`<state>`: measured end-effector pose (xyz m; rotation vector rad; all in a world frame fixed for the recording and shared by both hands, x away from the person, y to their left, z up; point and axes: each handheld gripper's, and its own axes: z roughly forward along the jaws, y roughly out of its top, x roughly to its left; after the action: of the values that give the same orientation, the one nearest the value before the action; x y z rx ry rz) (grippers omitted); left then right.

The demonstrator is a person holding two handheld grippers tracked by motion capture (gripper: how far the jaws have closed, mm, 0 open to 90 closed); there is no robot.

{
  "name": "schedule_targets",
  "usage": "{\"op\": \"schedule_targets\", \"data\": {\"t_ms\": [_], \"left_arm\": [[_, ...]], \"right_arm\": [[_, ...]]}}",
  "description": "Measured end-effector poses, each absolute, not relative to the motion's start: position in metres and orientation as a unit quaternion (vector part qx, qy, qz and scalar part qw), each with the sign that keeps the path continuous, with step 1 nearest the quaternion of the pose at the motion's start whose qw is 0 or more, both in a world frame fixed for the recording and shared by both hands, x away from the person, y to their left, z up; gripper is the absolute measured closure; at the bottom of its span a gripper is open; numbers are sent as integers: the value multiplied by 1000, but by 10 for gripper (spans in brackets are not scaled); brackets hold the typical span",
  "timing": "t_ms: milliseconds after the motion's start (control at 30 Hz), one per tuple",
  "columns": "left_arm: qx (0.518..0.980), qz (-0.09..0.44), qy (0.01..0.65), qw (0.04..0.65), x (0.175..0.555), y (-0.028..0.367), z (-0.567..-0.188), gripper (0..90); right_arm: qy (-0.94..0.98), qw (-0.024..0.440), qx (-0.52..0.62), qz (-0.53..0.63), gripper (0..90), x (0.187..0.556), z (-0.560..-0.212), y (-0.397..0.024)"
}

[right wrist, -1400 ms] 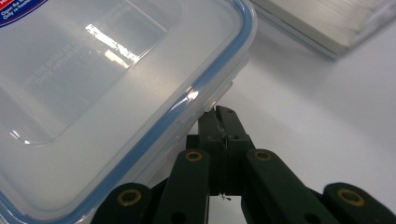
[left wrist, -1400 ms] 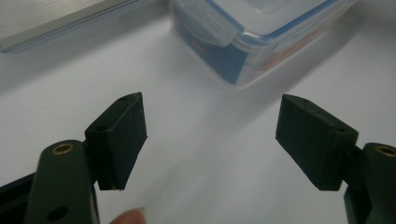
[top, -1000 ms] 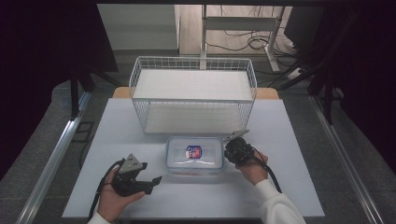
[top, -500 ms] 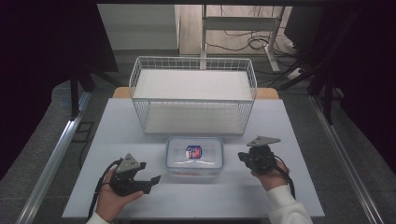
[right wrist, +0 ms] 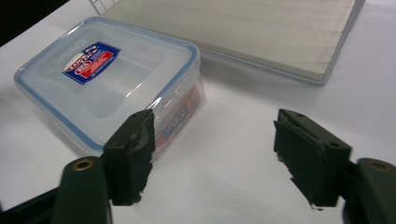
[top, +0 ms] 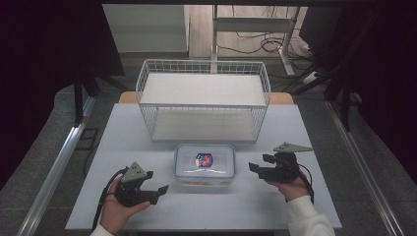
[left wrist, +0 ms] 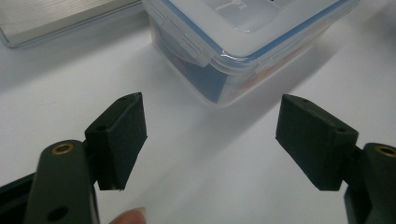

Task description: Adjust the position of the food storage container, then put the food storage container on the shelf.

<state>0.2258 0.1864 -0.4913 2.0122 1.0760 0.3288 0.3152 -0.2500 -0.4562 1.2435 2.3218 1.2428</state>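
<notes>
A clear plastic food box (top: pixel 205 165) with a blue-rimmed clip lid and a red and blue label sits in the middle of the white table, lid closed. My left gripper (top: pixel 160 189) lies low at the box's left front, open and empty, its jaws pointing at the box's corner (left wrist: pixel 219 70). My right gripper (top: pixel 253 166) is held just right of the box, open and empty; the box (right wrist: pixel 107 79) lies ahead and left of its jaws.
A white wire basket (top: pixel 203 101) with a pale board floor (right wrist: pixel 261 28) stands just behind the box. The white table (top: pixel 123 132) ends near my hands at the front. Dark floor, rails and desk legs surround it.
My right gripper has drawn back from the box's right end, moved right and turned level. The left gripper has barely moved.
</notes>
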Motion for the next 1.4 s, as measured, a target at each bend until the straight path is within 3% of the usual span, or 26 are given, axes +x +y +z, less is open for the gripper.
{"op": "schedule_targets", "data": {"t_ms": [367, 633, 1400], "left_arm": [[774, 119, 447, 433, 235, 188, -484, 178], [767, 73, 451, 451, 250, 185, -478, 120], [724, -40, 495, 478, 318, 189, -492, 109]], "right_arm": [[792, 105, 412, 438, 180, 312, -455, -246], [780, 84, 416, 459, 181, 313, -456, -246], [795, 73, 403, 447, 183, 313, -462, -232]]}}
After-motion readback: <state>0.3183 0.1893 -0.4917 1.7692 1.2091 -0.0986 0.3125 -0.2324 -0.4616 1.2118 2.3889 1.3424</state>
